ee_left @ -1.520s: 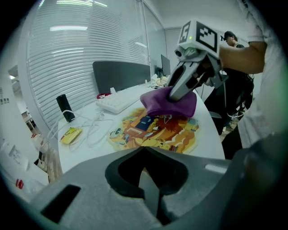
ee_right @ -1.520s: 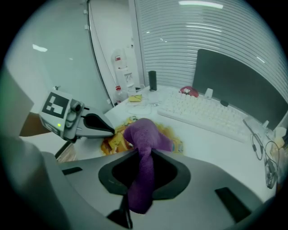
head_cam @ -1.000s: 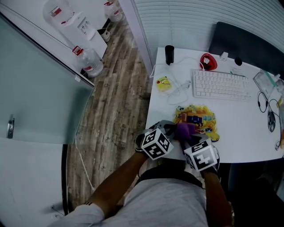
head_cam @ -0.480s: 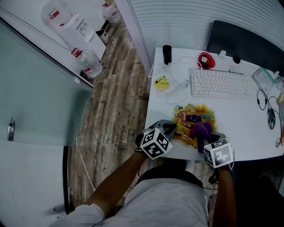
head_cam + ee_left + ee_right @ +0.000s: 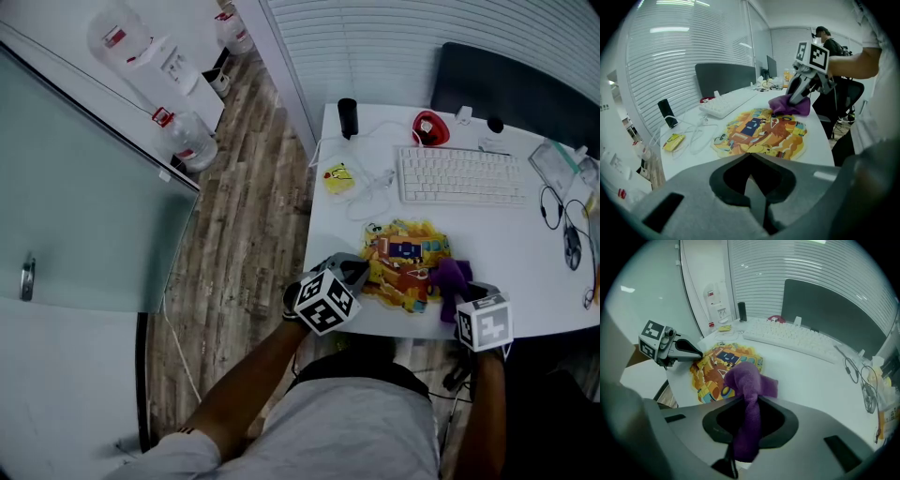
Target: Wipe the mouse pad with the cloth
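Note:
The colourful printed mouse pad (image 5: pixel 405 261) lies near the front edge of the white desk (image 5: pixel 506 244). My right gripper (image 5: pixel 461 296) is shut on a purple cloth (image 5: pixel 453 278), which rests at the pad's right edge. In the right gripper view the cloth (image 5: pixel 749 385) bunches up out of the jaws, with the pad (image 5: pixel 717 365) to its left. My left gripper (image 5: pixel 360 272) is shut with nothing in it, its tip at the pad's left edge (image 5: pixel 697 354). In the left gripper view the pad (image 5: pixel 761 131) lies ahead, with the cloth (image 5: pixel 790 105) at its far side.
A white keyboard (image 5: pixel 462 176) lies behind the pad, with a red object (image 5: pixel 429 128) and a black cylinder (image 5: pixel 348 117) further back. A yellow item (image 5: pixel 339 177) and a white cable (image 5: pixel 377 183) sit at the back left. Black cables (image 5: pixel 565 230) lie at the right.
My right gripper has dragged the purple cloth rightward across the pad, from its front left part to its right edge. The left gripper has stayed put.

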